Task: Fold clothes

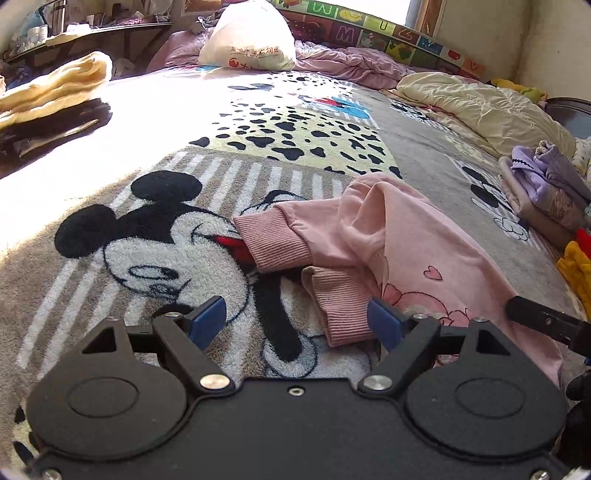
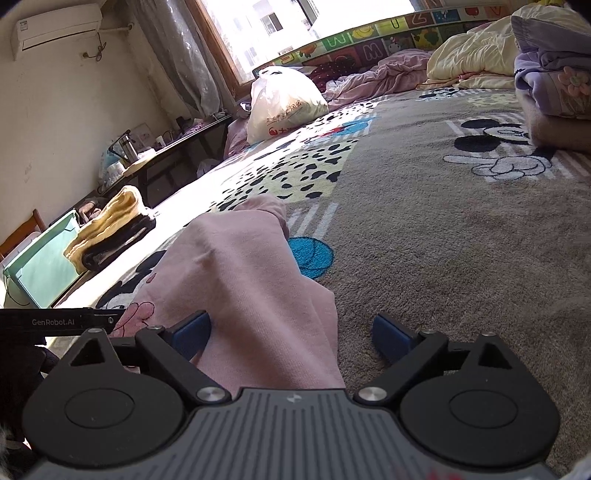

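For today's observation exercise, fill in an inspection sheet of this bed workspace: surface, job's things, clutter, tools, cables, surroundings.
Surface: cartoon-mouse blanket covering the bed, partly sunlit.
Job's things: pink sweatshirt lying rumpled, ribbed cuffs towards the left tool.
Clutter: white plastic bag; yellow and dark folded stack; purple folded pile; cream quilt.
Tools: left tool open, above a cuff; right tool open, sweatshirt fabric between its fingers.
Cables: nothing seen.
Surroundings: window, air conditioner, alphabet mat along the wall.
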`<action>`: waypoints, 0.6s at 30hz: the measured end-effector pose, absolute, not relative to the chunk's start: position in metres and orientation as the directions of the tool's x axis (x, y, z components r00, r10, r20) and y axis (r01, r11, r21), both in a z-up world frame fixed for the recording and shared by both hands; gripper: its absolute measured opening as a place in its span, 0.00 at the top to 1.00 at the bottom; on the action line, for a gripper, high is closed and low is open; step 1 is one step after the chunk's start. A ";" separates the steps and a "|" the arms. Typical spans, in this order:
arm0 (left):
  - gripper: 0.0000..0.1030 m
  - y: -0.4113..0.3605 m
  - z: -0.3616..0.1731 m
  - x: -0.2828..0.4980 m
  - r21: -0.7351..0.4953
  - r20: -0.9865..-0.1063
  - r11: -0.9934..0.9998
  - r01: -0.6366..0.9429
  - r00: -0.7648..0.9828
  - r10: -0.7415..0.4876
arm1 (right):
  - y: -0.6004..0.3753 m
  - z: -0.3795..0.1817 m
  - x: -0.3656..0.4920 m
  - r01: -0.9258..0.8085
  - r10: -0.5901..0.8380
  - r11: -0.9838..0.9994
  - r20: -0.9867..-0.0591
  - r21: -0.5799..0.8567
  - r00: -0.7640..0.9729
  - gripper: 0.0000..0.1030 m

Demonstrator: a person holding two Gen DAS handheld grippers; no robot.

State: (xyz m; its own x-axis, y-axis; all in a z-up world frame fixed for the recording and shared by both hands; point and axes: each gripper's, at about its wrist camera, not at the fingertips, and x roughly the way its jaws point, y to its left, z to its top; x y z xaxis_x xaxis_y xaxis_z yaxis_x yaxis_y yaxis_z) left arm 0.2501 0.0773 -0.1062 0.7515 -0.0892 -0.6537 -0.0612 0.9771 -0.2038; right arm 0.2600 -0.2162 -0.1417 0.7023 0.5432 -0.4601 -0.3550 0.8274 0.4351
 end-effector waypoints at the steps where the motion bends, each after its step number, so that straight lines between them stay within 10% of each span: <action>1: 0.18 0.081 -0.107 0.251 -0.234 -0.647 0.971 -0.058 0.755 -0.111 | -0.219 -0.138 0.259 -0.350 0.541 0.827 -0.448 0.440 0.712 0.24; 7: 0.19 0.105 -0.110 0.260 -0.438 -0.603 0.897 -0.066 0.762 -0.238 | -0.230 -0.105 0.264 -0.334 0.515 0.835 -0.406 0.439 0.755 0.26; 18: 0.27 0.109 -0.120 0.266 -0.643 -0.529 0.766 -0.016 0.733 -0.428 | -0.166 -0.082 0.383 -0.367 0.560 0.828 -0.593 0.424 0.579 0.26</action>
State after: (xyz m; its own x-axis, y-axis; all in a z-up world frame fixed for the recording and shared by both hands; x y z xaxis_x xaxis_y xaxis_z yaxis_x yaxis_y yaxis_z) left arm 0.2658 0.1092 -0.1202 0.7327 -0.4283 -0.5288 -0.0164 0.7657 -0.6429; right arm 0.3830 -0.1662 -0.0824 0.5788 0.5603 -0.5925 -0.3670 0.8278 0.4243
